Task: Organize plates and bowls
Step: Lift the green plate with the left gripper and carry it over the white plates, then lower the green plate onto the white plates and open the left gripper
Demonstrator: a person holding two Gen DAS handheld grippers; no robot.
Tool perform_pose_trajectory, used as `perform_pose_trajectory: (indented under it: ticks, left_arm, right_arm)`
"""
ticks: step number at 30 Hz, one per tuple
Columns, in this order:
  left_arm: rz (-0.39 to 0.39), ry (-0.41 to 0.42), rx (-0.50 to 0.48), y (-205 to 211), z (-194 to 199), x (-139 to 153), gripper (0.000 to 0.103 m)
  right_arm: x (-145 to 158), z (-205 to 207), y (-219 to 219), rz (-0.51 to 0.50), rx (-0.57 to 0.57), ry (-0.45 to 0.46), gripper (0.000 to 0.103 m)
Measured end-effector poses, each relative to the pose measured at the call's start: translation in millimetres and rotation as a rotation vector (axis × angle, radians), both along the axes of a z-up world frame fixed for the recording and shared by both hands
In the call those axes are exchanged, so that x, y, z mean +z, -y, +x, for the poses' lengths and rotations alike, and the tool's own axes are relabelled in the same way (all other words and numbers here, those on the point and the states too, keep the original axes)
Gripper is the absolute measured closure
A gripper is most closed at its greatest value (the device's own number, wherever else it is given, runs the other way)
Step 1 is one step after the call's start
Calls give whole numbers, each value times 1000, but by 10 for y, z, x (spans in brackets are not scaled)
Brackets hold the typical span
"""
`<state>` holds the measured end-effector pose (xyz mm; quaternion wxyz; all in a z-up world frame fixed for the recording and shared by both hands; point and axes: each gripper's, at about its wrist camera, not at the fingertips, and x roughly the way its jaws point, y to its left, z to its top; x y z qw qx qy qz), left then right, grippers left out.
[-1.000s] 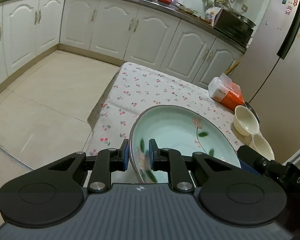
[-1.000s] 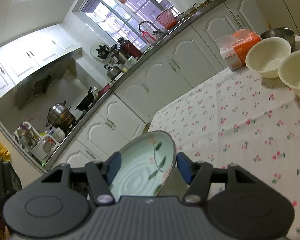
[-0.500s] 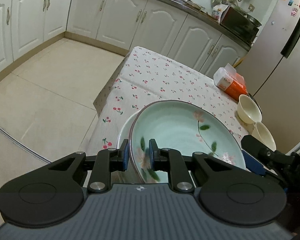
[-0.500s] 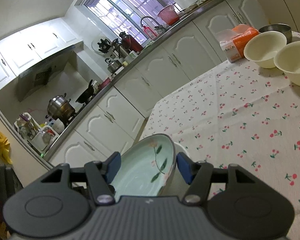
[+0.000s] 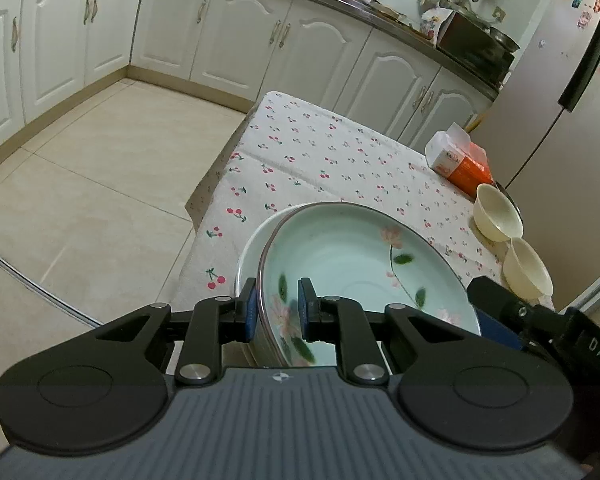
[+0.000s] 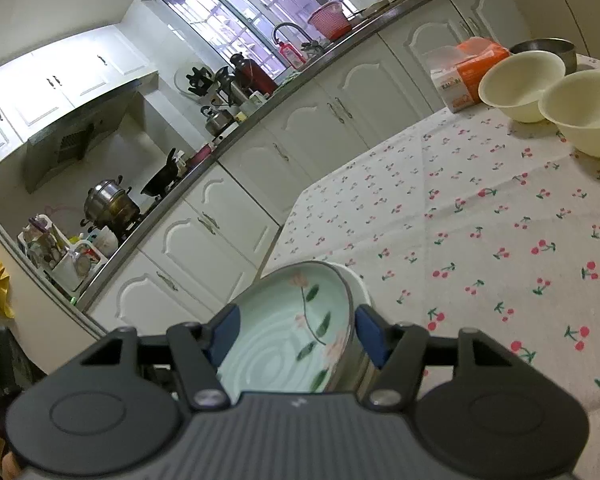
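A pale green plate [image 5: 340, 256] with pink flowers is tilted over a white dish [image 5: 252, 252] at the table's near corner. My left gripper [image 5: 276, 308] is shut on the plate's near rim, one blue pad inside and one outside. In the right wrist view the same plate [image 6: 284, 332] lies between the fingers of my right gripper [image 6: 296, 328]. Its jaws are opening, and the pads stand apart from the rim without pressing it. The white dish [image 6: 360, 284] shows just behind the plate. Two cream bowls [image 6: 520, 84] [image 6: 584, 112] stand at the far side.
The table [image 5: 320, 152] has a cherry-print cloth. At its far end are an orange tissue pack [image 5: 460, 160] and a steel bowl [image 6: 548, 48]. White cabinets and a crowded counter run behind. A fridge [image 5: 572, 100] stands on the right, and tiled floor lies to the left.
The green plate has come down over the white dish, whose rim was hidden a second ago. My right gripper's pads have spread slightly. The left grip is unchanged.
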<state>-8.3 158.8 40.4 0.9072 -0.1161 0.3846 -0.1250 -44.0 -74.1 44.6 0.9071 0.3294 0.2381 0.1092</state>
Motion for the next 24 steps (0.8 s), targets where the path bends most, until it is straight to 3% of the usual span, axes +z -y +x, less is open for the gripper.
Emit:
perform_pose_trajectory:
  ticks: [16,21,24]
  left_arm:
    - [20,27,-7,18,-47,-12,82]
    - [54,136,-8,3,-163,124,58]
    - [71,177,-2,-9,-221,210,51]
  right_arm:
    - [-25,-19,31,13,17,5,28]
    - [-4,-40,-13,6,36,18,20]
    - [-13,-46,-17,1,33,10,19]
